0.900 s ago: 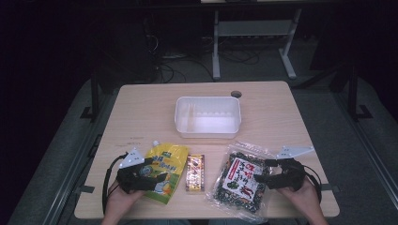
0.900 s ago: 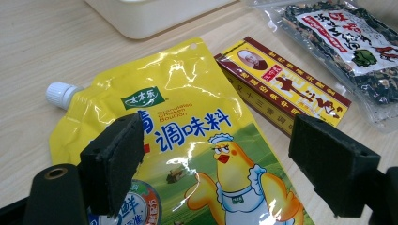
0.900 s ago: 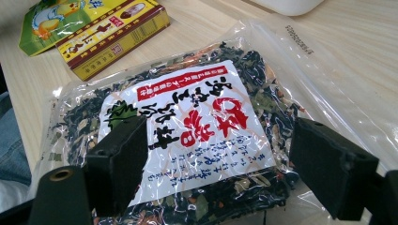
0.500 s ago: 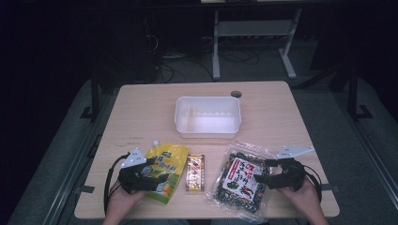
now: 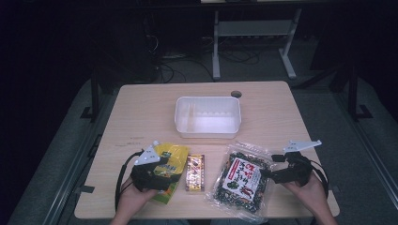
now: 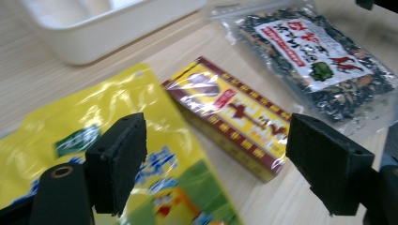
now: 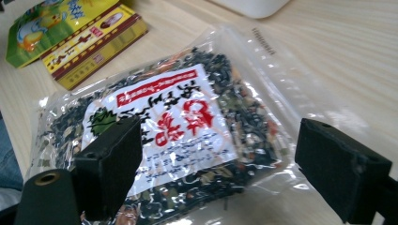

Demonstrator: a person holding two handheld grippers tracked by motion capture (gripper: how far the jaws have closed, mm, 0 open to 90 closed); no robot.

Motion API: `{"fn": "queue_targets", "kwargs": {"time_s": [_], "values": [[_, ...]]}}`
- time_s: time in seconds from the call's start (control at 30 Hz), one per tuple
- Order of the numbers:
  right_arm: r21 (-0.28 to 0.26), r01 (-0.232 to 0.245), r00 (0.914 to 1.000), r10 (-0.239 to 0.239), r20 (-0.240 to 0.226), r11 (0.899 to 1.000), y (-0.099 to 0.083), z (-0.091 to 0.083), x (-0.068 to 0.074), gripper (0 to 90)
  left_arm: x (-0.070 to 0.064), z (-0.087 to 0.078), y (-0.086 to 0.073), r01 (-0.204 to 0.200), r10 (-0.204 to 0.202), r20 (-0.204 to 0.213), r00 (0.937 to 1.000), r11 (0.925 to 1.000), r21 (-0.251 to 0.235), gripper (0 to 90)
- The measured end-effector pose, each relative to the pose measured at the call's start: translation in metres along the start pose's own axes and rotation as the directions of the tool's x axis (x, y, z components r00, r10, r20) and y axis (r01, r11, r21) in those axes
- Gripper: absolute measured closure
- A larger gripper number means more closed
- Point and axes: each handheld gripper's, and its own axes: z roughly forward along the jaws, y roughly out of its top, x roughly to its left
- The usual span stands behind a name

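- The left gripper point(image 5: 162, 169) is held with its jaws spread wide and nothing between them; in the left gripper view the glossy yellow-and-green plastic pouch point(image 6: 117, 159) is seen under and just ahead of its left jaw.
- The yellow-and-maroon rectangular carton point(image 6: 230, 112) is found in the gap ahead of those jaws, just beside the pouch's far edge; whether the two touch cannot be told.
- The right gripper point(image 5: 268, 174) is likewise held open and empty, with the clear plastic bag of dark dried flakes with a white-and-red label point(image 7: 164, 126) lying flat between and beyond its jaws.
- The white rectangular plastic tub point(image 5: 208, 116) is set well ahead of both grippers, on the pale wooden table point(image 5: 141, 112), and appears empty.
- The step in hand is judged to be the first grasp of a packet, probably for placing in the tub.
- For the pouch, a pinch across one raised edge is advised, since a flat face offers little to the pads.
- For the flake bag, the crinkled clear margin beside the right jaw should be taken rather than the filled middle, so that the contents are not crushed.
- The jaws should be lowered close to the table before closing, and the closing done slowly, because slick film is likely to slip.
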Motion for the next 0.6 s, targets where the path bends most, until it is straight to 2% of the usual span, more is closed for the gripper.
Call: {"fn": "queue_targets", "kwargs": {"time_s": [0.23,0.6], "values": [[-0.001,-0.037,0.999,0.038,0.025,0.999,0.008,-0.008,-0.017,14.4,-0.016,0.013,0.015,-0.044,0.043,0.031,0.9986,0.9988,0.02,21.7],[0.034,-0.049,0.997,0.047,0.061,0.998,0.012,-0.009,-0.033,14.9,-0.031,0.033,0.031,-0.084,0.081,0.071,0.9942,0.9955,0.045,22.0]]}}
